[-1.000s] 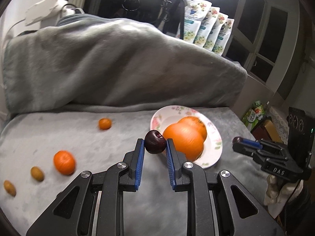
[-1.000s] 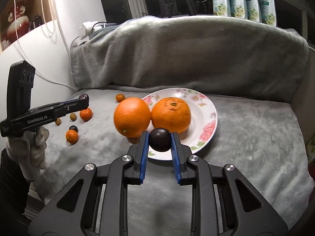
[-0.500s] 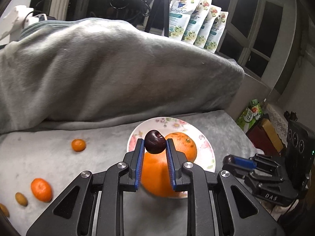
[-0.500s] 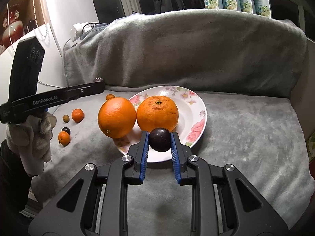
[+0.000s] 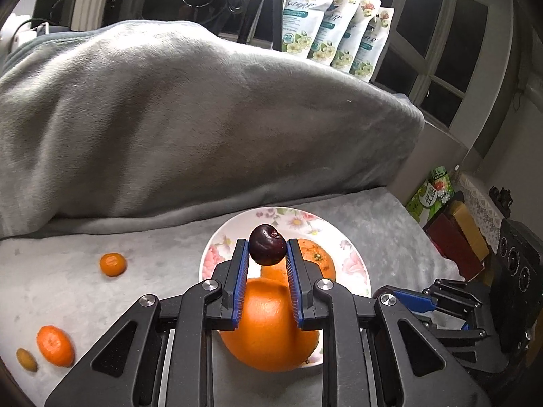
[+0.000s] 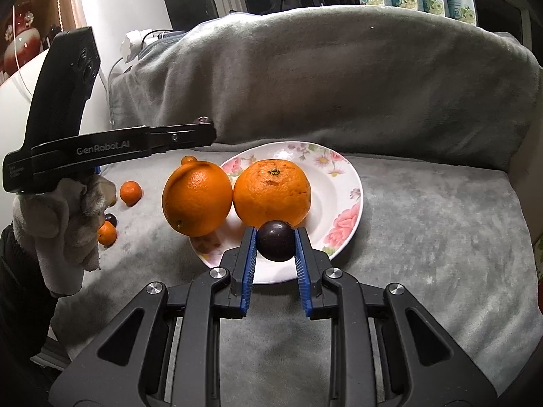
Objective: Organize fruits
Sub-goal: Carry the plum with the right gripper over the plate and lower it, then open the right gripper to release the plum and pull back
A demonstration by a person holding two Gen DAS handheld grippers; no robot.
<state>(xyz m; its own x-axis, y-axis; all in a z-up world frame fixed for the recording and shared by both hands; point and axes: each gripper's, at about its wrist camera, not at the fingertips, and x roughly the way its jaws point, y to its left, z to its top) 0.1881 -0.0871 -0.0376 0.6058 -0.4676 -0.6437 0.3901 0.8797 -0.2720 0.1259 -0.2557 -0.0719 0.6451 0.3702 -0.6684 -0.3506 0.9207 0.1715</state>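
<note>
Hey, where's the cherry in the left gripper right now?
In the left wrist view, the cherry sits clamped between the left gripper fingers, held up over the floral plate and its two oranges.

plate [image 6: 342, 203]: white with pink roses and small flowers
oranges [image 6: 271, 191]: bright orange, dimpled skin
cherry [image 5: 267, 245]: dark red, glossy
plum [image 6: 275, 240]: dark purple, almost black
fingers [image 6: 248, 264]: black with blue ribbed pads
blanket [image 6: 424, 237]: plain grey
mandarins [image 5: 113, 264]: orange

R tool [image 6: 275, 246] grips dark plum [image 6: 275, 240] | over plate [image 6: 342, 186] rim | 2 oranges [image 6: 271, 191]
</note>
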